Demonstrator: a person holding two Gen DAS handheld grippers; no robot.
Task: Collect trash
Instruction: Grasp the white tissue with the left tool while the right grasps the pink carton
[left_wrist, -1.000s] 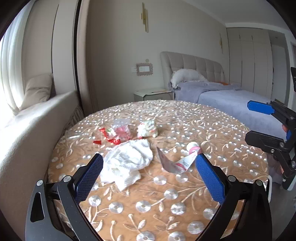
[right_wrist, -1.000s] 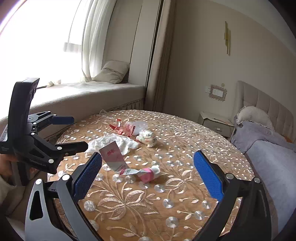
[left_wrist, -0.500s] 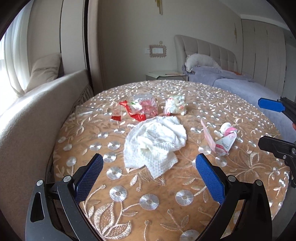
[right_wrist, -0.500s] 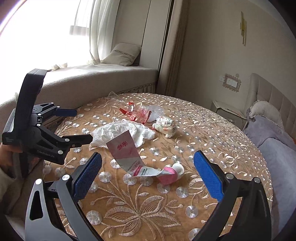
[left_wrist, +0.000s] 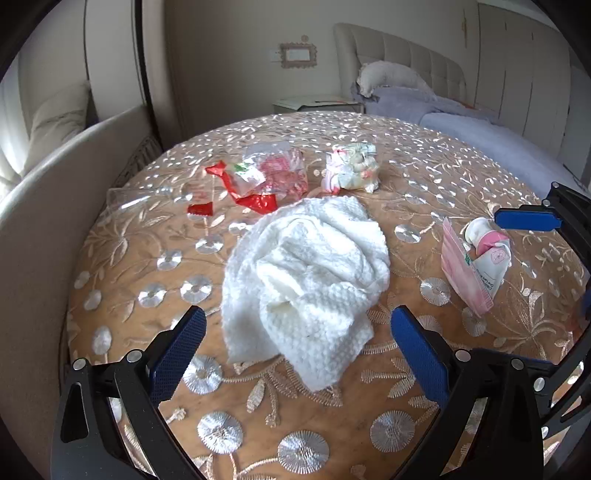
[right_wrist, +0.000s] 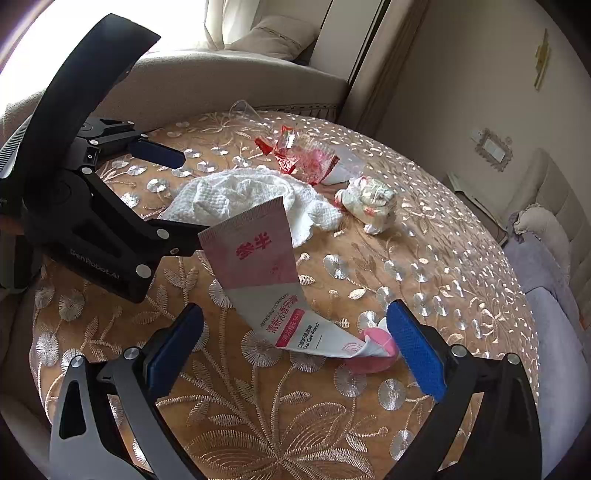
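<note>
A crumpled white tissue (left_wrist: 310, 273) lies mid-table, also seen in the right wrist view (right_wrist: 243, 195). My left gripper (left_wrist: 295, 354) is open, its fingers on either side of the tissue's near end. A bent pink-and-white toothpaste tube (right_wrist: 280, 280) lies to the right; it also shows in the left wrist view (left_wrist: 476, 258). My right gripper (right_wrist: 295, 347) is open around the tube's lower part. A red and clear wrapper (left_wrist: 266, 181) and a balled printed wrapper (left_wrist: 351, 170) lie further back.
The round table (left_wrist: 147, 266) has a tan embroidered cloth. A clear plastic cup (left_wrist: 136, 195) lies on its side at the far left. A cushioned window seat (right_wrist: 221, 81) runs behind; a bed (left_wrist: 461, 122) stands beyond the table.
Both grippers have moved forward and down toward the table. The left one has closed in on the white tissue, the right one on the toothpaste tube. Both stayed open.
</note>
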